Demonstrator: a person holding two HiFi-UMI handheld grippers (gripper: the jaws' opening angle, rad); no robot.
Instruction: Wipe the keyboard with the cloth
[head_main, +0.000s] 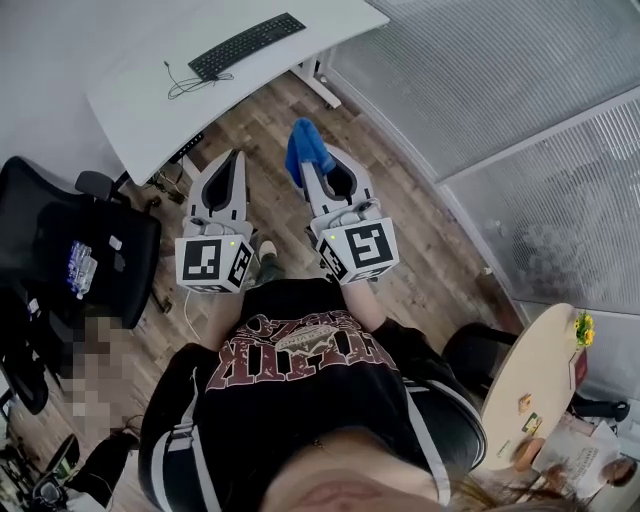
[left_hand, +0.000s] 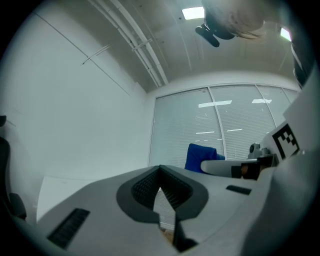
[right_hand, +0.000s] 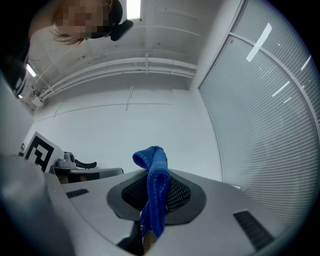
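Note:
A black keyboard (head_main: 247, 44) lies on the white desk (head_main: 130, 100) at the top of the head view, well beyond both grippers. Both grippers are held in front of the person's chest and tilted upward. My right gripper (head_main: 308, 165) is shut on a blue cloth (head_main: 304, 148), which stands folded out of the jaws (right_hand: 156, 190). My left gripper (head_main: 236, 158) is beside it, shut with nothing between its jaws (left_hand: 160, 171). In the left gripper view the cloth (left_hand: 199, 156) shows at the right; the keyboard is out of both gripper views.
A black office chair (head_main: 70, 250) stands at the left by the desk. A thin cable (head_main: 190, 85) lies next to the keyboard. A glass wall with blinds (head_main: 500, 90) runs along the right. A round wooden table (head_main: 540, 380) is at the lower right, over wood floor (head_main: 400, 200).

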